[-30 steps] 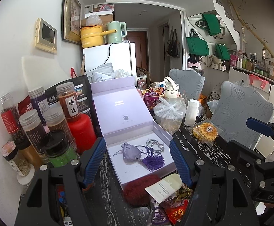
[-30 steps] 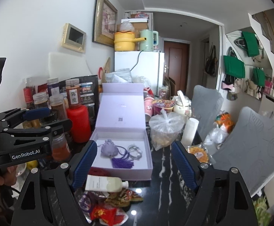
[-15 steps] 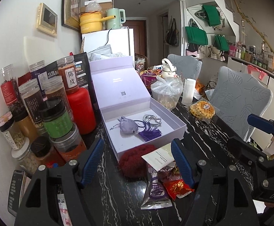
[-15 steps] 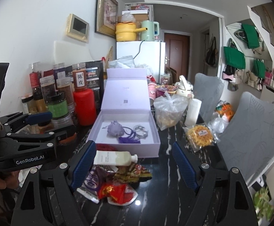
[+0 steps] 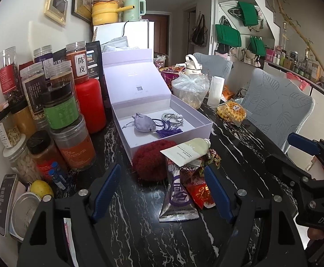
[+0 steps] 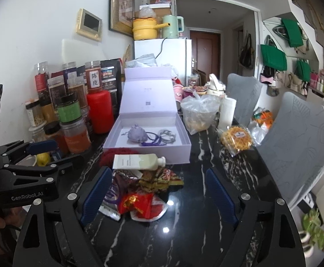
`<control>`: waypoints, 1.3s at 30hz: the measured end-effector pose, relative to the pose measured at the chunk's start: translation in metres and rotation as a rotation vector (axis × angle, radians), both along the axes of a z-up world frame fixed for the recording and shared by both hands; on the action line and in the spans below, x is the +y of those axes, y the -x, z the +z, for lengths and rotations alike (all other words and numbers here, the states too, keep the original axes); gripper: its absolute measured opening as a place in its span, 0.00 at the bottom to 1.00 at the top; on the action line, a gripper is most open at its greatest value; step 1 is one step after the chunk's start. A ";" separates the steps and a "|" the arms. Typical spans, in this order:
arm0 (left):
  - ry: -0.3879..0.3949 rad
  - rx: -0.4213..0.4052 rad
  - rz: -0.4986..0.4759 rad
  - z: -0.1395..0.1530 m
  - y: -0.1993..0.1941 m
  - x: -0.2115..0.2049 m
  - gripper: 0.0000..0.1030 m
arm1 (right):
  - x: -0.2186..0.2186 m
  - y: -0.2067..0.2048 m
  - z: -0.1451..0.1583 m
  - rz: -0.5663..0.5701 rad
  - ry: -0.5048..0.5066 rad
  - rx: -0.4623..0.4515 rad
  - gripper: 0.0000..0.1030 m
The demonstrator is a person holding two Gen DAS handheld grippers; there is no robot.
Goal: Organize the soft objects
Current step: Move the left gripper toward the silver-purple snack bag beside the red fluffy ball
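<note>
In the left wrist view, the left gripper [image 5: 162, 188] is held over the dark marble table [image 5: 139, 233] with its jaws spread wide and nothing between them. Ahead of it a red fuzzy ball [image 5: 153, 160] is seen resting against the front wall of the open lilac box [image 5: 203, 127]. A tube [image 5: 187, 150] is laid across the pile of snack packets [image 5: 184, 191], with its long axis running left to right and its cap end pointed right and slightly away. Inside the box a lilac sachet [image 5: 144, 122] is lain, its purple tassel [image 5: 169, 130] trailed toward the right, beside a coiled cord [image 5: 172, 118]. Jars [image 5: 61, 111] are stacked at the left. The right gripper [image 5: 304, 148] is seen at the right edge. In the right wrist view, the right gripper [image 6: 159, 189] is likewise held with jaws wide apart and empty, above the packets [image 6: 139, 195]. The tube [image 6: 137, 162] is shown lying crosswise just before the box [image 6: 148, 153], cap to the right. The ball [image 6: 115, 153] is partly hidden behind the tube. The sachet [image 6: 137, 134] is seen in the box, tassel [image 6: 150, 142] to the right. The left gripper [image 6: 48, 152] is seen at the left; its jaws look parted.
</note>
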State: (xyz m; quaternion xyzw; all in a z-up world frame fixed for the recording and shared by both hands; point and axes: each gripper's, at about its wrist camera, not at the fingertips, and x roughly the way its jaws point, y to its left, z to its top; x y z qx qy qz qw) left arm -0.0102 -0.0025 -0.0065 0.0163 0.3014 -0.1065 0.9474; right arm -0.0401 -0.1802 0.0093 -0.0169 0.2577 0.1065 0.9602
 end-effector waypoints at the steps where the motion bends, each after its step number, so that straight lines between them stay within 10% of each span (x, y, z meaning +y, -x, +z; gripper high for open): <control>1: 0.002 0.007 -0.006 -0.002 0.001 0.000 0.75 | 0.001 0.000 -0.002 0.001 -0.002 0.005 0.87; 39: 0.004 0.278 -0.046 -0.103 -0.087 -0.027 0.75 | -0.031 -0.050 -0.084 -0.006 -0.054 0.219 0.91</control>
